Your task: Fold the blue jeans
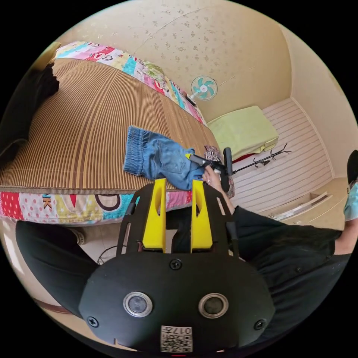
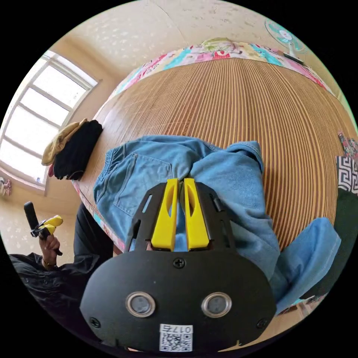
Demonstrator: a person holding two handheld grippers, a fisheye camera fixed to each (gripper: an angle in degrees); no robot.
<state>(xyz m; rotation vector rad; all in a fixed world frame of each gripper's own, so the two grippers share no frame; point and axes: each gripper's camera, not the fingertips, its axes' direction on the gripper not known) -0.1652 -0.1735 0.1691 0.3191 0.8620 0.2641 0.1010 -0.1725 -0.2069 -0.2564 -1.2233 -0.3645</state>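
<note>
1. While the blue jeans (image 2: 231, 179) lie bunched near the front edge of the bed (image 1: 74, 123), on its striped mat, the fold is judged barely begun: in the right gripper view the waistband and a back pocket lie flat toward the window side, one leg is thrown over the middle, and a cuff hangs off the bed's edge.
2. The right gripper (image 2: 180, 186) has its jaws drawn nearly together over a ridge of denim. Cloth runs between them, so it looks like a pinch on the jeans (though the contact itself is hidden under the jaws).
3. The left gripper (image 1: 178, 186) hangs off the bed's edge with its jaws parted and nothing between them. The denim shows just beyond their tips.
4. To do this step well, the person would likely bring the free left jaws to the dangling cuff or the waistband, so that both ends are held before the cloth is lifted and laid straight. A single pinch would probably drag the heap instead of spreading it.
5. The cuff over the edge may pull the jeans off the mat if the grip slackens.
6. No container is in use. Further out, a dark pile of clothes (image 2: 74, 149) sits at the window end of the bed, and a fan (image 1: 204, 88) stands beyond its far side.
</note>
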